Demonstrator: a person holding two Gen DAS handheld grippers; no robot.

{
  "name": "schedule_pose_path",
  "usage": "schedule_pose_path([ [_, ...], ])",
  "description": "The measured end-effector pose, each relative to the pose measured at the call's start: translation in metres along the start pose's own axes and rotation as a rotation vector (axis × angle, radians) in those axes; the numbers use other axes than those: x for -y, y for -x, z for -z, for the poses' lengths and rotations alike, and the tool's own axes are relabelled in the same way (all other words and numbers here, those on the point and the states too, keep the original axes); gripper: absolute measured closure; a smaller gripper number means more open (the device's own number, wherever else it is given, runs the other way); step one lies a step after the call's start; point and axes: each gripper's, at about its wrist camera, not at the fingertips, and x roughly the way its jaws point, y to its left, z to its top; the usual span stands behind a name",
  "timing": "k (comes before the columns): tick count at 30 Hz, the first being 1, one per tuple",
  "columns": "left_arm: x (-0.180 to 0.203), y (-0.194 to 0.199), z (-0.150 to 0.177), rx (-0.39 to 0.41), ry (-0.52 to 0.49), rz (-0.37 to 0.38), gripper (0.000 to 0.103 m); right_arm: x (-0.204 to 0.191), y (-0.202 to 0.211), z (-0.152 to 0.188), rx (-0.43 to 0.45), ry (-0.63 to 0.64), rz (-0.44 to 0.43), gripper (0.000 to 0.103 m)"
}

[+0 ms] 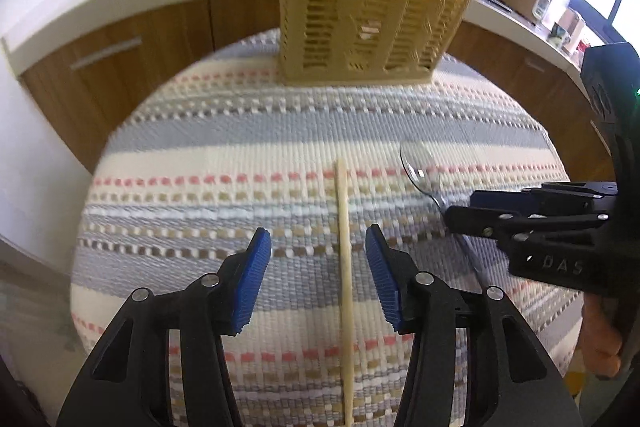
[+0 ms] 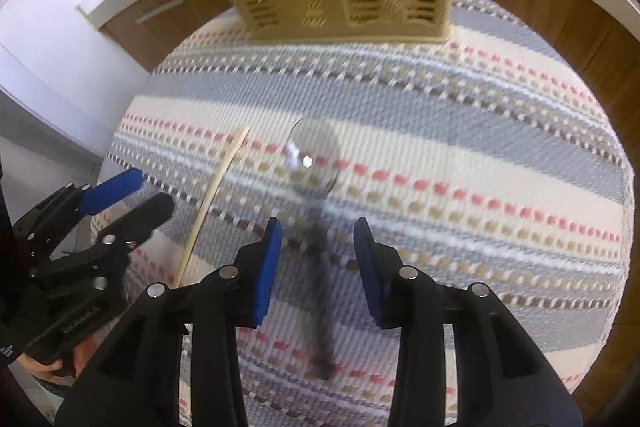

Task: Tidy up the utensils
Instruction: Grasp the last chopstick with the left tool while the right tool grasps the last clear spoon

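My left claw [image 1: 318, 267] stands apart over the striped cloth [image 1: 200, 147] on the table, and the wooden chopstick [image 1: 345, 267] lies between its pads, nearer the right pad, its long axis running straight away from me. My right claw [image 2: 317, 255] is also apart, straddling the dark handle of the metal spoon [image 2: 316, 195], whose bowl points away from me. Each utensil lies in line with its own claw, so I judge either could close directly. Farther off stands the tan slotted utensil basket [image 1: 360, 23], already holding some sticks.
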Motion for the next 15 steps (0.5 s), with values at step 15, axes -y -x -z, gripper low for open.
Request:
schedule_pose_path([
  [15,0.022,-0.037,-0.014,-0.188,-0.129,-0.004,0.065,-0.028,-0.029,-0.005,-0.006,0.062,0.106,0.083],
])
